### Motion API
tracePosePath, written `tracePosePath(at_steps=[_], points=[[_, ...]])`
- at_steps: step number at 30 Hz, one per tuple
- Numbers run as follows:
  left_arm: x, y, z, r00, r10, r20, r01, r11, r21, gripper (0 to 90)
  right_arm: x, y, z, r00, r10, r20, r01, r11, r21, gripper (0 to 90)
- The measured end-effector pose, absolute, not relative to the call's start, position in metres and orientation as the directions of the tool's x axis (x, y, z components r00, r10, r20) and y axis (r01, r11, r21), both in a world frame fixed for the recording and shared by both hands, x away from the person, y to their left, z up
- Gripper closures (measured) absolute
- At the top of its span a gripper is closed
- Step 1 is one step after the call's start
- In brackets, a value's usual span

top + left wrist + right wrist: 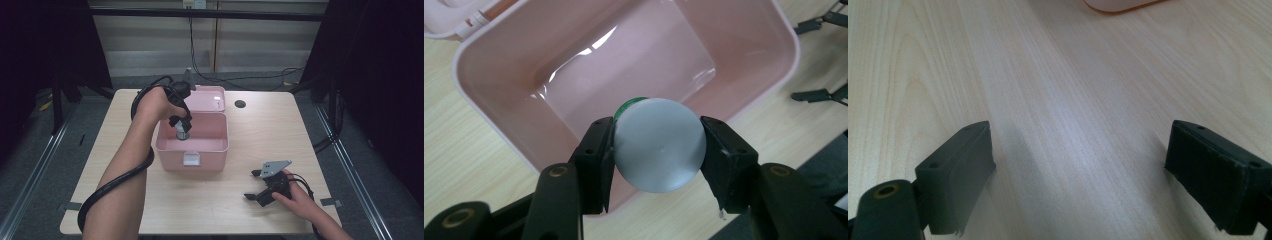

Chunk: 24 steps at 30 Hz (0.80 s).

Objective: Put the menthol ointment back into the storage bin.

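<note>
A pink plastic box (pixel 216 146) stands open at the middle of the table, its lid (pixel 212 97) folded back behind it. My left gripper (pixel 181 129) hangs over the box's left half, pointing down, shut on a small cylinder with a grey round end (pixel 659 144) and a green band (pixel 626 105). In the left gripper view the box's bare bottom (pixel 624 75) lies beneath the cylinder. My right gripper (pixel 258 189) rests on the table near the front right, its jaws wide apart with only bare wood (pixel 1073 150) between them.
A round cable hole (pixel 240 104) sits in the tabletop behind the box. A white latch (pixel 191 159) is on the box's front wall. The box's corner (pixel 1118 5) shows far ahead of the right gripper. Cables trail from both grippers.
</note>
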<state>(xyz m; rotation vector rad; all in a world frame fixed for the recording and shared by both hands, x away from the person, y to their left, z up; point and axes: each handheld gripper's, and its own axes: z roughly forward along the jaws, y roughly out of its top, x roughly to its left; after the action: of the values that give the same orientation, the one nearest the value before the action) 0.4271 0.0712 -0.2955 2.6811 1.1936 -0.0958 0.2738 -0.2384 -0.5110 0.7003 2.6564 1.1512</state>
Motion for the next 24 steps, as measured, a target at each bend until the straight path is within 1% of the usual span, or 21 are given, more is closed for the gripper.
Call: tracePosePath(at_steps=[12,21,24], points=[[0.441,0.067,-0.316,0.648,0.749,-0.138,0.761,-0.633,0.139,50.1,0.274,-0.238,-0.511,-0.877,0.479,0.036,0.354,0.593,0.723,11.1],[0.45,0.065,-0.328,0.636,0.76,-0.137,0.772,-0.62,0.141,50.1,0.274,-0.238,-0.511,-0.878,0.478,0.035,0.353,0.595,0.722,11.1],[0.453,0.065,-0.33,0.644,0.754,-0.134,0.765,-0.629,0.14,50.1,0.274,-0.238,-0.511,-0.878,0.478,0.035,0.353,0.595,0.722,11.1]])
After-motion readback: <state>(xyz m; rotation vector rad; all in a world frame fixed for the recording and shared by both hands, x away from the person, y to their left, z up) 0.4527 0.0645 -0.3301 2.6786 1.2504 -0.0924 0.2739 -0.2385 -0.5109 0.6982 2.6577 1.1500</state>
